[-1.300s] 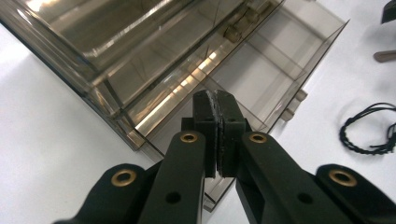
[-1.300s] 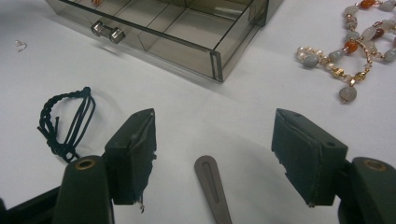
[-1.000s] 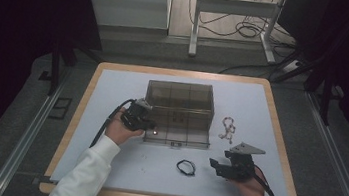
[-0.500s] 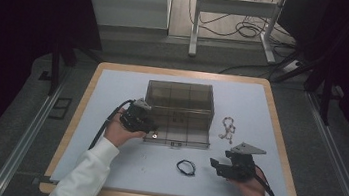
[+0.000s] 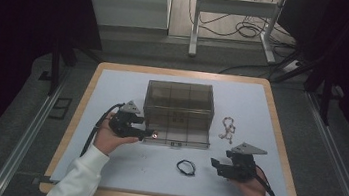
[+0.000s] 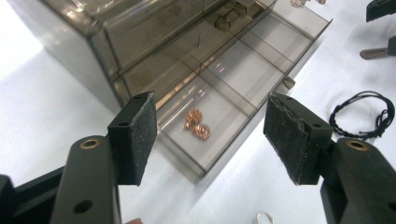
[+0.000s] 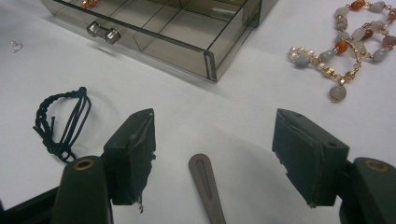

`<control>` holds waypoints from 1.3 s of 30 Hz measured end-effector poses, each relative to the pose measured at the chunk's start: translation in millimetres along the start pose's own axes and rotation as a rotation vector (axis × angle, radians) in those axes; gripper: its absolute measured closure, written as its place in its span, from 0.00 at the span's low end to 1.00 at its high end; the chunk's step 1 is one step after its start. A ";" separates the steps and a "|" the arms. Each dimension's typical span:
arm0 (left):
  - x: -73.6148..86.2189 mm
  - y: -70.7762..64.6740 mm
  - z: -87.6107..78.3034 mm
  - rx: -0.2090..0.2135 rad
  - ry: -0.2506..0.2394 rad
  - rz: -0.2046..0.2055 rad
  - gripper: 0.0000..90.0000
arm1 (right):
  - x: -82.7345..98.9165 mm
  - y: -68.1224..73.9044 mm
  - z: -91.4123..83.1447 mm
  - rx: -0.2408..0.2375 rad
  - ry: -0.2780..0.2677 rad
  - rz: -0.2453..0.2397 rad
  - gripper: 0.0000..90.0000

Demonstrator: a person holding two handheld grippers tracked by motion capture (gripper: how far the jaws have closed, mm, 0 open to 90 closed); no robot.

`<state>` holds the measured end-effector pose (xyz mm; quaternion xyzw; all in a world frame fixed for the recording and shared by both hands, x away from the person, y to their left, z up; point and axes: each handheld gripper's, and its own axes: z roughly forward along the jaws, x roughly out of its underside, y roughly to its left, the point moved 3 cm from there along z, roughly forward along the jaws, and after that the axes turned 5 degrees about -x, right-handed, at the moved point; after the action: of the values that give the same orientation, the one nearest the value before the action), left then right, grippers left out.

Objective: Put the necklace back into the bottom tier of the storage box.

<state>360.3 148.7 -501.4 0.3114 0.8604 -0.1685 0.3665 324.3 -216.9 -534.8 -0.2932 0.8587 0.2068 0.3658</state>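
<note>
The desk (image 5: 113, 85) has a white top with a wooden edge. On it stands a smoky clear box (image 5: 179, 103) with its bottom drawer (image 5: 178, 133) pulled out. Right of the box lies a bead bracelet (image 5: 228, 129). Near the front lies a black cord bracelet (image 5: 186, 167), and a small ring (image 6: 264, 218).

Black braided cord loop (image 5: 185, 167) lies flat on the white counter (image 5: 113, 85), clear of the box. Beaded bracelet (image 5: 228, 129) with pearl, grey and orange beads sits right of it, near the far edge. Small silver ring (image 6: 264, 217) on the mat. Floor behind: white frame legs (image 5: 195, 25), tangled cables (image 5: 243, 31).
</note>
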 end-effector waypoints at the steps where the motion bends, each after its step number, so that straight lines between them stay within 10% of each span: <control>1: 3.1 -0.4 -1.5 -0.001 -0.003 0.000 0.39 | 0.0 0.0 -0.1 0.001 0.002 -0.001 0.34; 39: 63.6 -1.2 -17.7 -0.095 0.001 -0.022 0.38 | -2.4 1.2 -0.2 0.005 -0.014 -0.002 0.34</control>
<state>316.1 183.2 -536.1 0.2841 0.8711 -0.1314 0.3785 324.8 -215.2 -532.7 -0.2914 0.8564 0.2064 0.3730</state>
